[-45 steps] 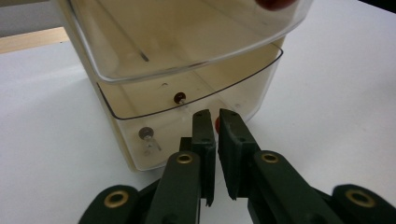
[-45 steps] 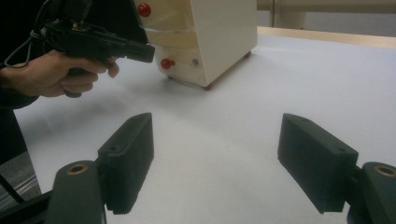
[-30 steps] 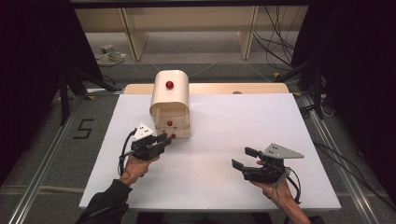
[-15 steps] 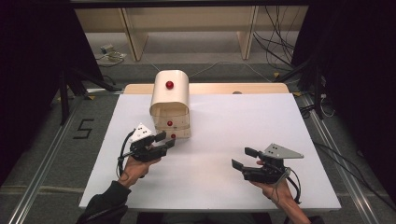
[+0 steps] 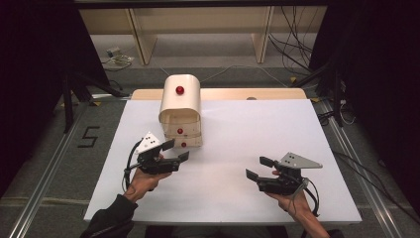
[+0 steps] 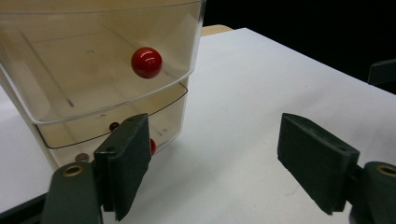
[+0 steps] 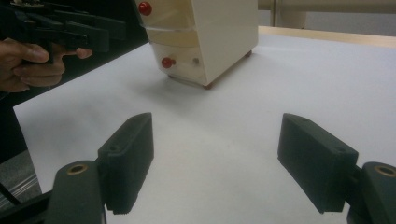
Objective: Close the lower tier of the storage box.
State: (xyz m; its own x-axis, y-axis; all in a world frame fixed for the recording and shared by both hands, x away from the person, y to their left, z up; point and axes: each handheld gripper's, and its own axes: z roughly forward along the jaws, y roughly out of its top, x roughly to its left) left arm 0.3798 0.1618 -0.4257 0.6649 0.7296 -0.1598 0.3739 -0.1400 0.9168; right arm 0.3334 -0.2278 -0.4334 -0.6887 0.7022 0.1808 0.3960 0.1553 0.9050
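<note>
Left gripper just backed off lower drawer near table left edge, jaws just opened, grasping nothing. Drawer closed. Right gripper released, idle.

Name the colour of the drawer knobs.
Red knobs; clearest in the left gripper view.
</note>
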